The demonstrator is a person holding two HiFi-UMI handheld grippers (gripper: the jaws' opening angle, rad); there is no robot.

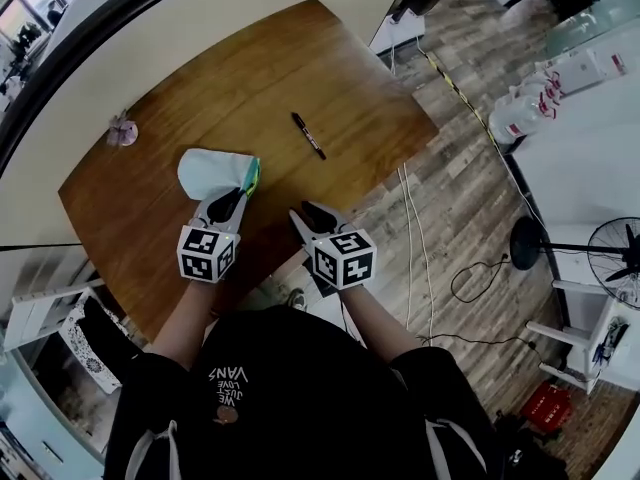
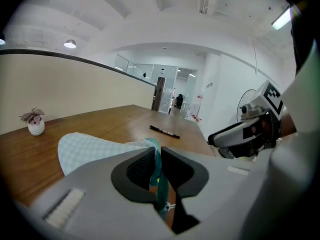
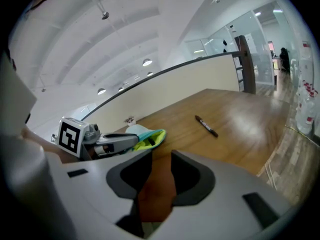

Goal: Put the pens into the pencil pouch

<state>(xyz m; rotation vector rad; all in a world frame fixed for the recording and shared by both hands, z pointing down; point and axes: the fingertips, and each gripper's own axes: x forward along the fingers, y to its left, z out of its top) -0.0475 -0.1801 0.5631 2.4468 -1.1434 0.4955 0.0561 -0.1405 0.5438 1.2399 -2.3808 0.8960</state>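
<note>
**Holding the pouch mouth, with one pen left out on the table**

Pinching is what my left gripper is doing. Its jaws stand narrow and are clamped on the teal rim of the pale mint checked fabric pencil pouch. That lifts the mouth enough to show the yellow-green lining.

The pouch lies on the near left part of the brown wooden table, with its mouth turned right, toward my other hand. My right gripper hovers just right of the pouch, over the table's near edge. Its jaws are apart, with only bare wood showing between them.

A black marker pen lies flat on the table, farther off and to the right, well apart from both the pouch and the right gripper. A small potted plant in a white pot sits at the far left, out of the way.

I judge the task part done at best. The pouch is gripped and open, but the one pen I can see is not picked up. Something dark shows inside the lining, and I cannot tell whether it is a pen. What remains is fetching that marker with the right gripper and sliding it into the mouth.
</note>
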